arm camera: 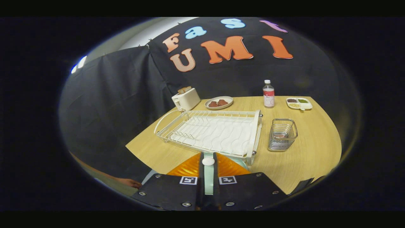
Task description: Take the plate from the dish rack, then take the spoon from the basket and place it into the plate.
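My gripper (208,160) is shut on a pale green plate (208,180), which stands edge-on between the two fingers; a bit of its rim shows to the right of them. Just beyond the fingertips lies the white wire dish rack (208,131), with no dishes in its slots. To the right of the rack stands the small wire basket (282,134). Something reddish lies low inside it, too small to tell whether it is the spoon.
Along the far side of the wooden table (310,152) stand a white toaster (186,98), a plate with brown food (219,102), a clear bottle (268,93) and a divided snack tray (299,103). A person's hand (129,182) shows low at the left, off the table.
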A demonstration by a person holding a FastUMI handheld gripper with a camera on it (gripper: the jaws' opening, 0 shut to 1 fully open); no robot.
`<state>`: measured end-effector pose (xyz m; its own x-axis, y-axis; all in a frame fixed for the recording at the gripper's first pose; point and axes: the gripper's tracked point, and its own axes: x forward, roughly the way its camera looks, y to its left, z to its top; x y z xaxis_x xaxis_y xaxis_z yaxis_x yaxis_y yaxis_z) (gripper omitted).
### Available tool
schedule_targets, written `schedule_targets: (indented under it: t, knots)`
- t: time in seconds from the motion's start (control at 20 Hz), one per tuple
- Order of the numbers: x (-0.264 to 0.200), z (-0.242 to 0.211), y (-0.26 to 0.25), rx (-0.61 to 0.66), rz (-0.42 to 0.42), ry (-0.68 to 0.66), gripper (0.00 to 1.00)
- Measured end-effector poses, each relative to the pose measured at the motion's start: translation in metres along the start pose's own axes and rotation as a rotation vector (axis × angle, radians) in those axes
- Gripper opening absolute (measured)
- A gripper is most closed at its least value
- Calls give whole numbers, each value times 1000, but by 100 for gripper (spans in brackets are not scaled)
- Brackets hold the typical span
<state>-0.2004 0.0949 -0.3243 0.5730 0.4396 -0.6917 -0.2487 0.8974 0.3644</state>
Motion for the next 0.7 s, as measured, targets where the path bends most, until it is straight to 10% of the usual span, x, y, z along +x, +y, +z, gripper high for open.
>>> schedule_targets:
  t: [0.7]
  knots:
    - [34, -40, -2, 58, -41, 51, 13]
